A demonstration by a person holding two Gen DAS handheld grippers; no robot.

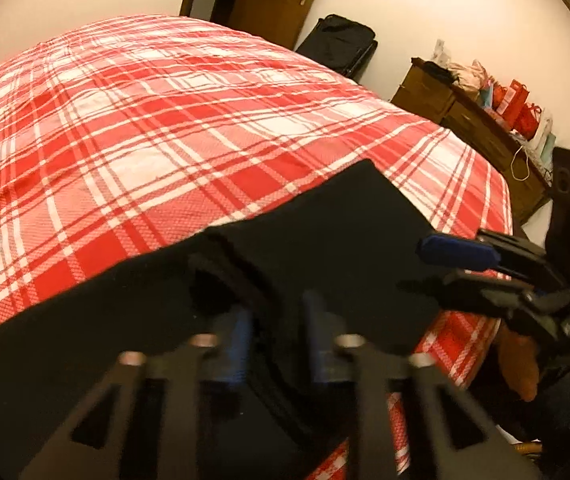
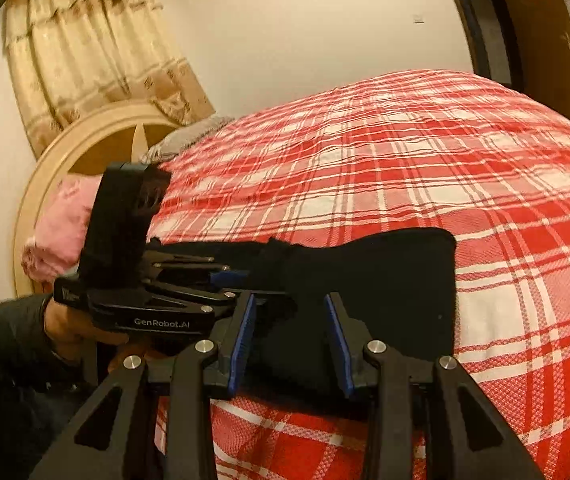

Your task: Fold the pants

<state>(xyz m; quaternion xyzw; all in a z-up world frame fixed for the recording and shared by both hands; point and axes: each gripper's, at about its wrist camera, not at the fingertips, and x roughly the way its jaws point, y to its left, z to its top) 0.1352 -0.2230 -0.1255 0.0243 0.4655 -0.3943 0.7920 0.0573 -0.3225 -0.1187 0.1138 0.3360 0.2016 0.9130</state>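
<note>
Nearest the lens in the right wrist view, the right gripper (image 2: 289, 336) stands with its jaws well apart, the blue pads (image 2: 241, 340) on either side of the near edge of the black pants (image 2: 385, 280) but closed on nothing. The pants lie as a compact dark slab near the front edge of the bed (image 2: 405, 152), on the red plaid cover, apparently folded at least once already.

The left gripper (image 1: 277, 340) reaches in over the cloth from the other side. Its jaws are parted with dark fabric between them, but the left wrist view is blurred and black on black, so whether they grip a layer cannot be told.

The main risk, judged from this, is an uneven grasp: if the right jaws shut on only the top layer, lifting would peel the stack open and undo the fold. The two grippers also sit close together, so a careless sweep could knock them together. Being so near the bed's edge, the pants could slide off if dragged.
</note>
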